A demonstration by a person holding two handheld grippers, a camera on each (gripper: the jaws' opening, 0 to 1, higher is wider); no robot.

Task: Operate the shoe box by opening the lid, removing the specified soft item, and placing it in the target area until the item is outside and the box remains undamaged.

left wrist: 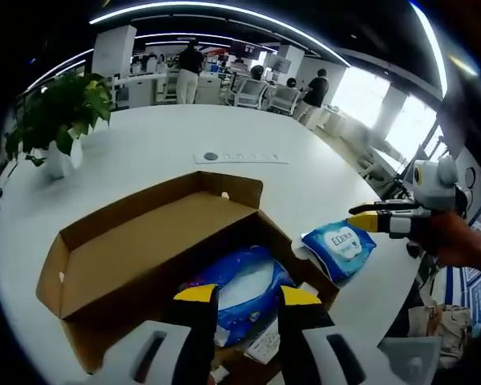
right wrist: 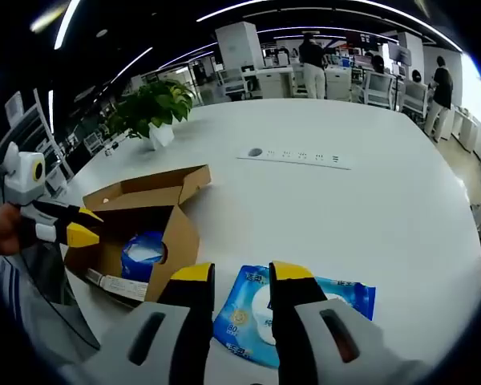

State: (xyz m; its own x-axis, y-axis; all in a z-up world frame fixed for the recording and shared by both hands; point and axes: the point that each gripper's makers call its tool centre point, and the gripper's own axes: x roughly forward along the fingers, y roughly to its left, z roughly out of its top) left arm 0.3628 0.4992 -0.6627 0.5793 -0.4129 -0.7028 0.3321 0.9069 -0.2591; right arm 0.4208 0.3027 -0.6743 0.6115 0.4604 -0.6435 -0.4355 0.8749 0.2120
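Brown cardboard shoe box (left wrist: 144,249) open on white worktop (right wrist: 321,208); blue wipes pack (right wrist: 293,309) outside. My right hand-held gripper (right wrist: 232,277) spread above it, left hand-held gripper (left wrist: 246,297) spread over box. Low dip risks denting flap.

Left gripper (left wrist: 246,298): jaws parted, hanging over the open shoe box (left wrist: 128,257). Box mouth free from above; a blue packet (left wrist: 244,293) fills the floor under the tips. Raised lid (left wrist: 144,241) blocks the left side. Right of the box a wipes pack (left wrist: 341,247) lies on the table (left wrist: 168,152), the right gripper (left wrist: 369,222) beyond it. Ahead open tabletop; potted plant (left wrist: 60,120) far left.
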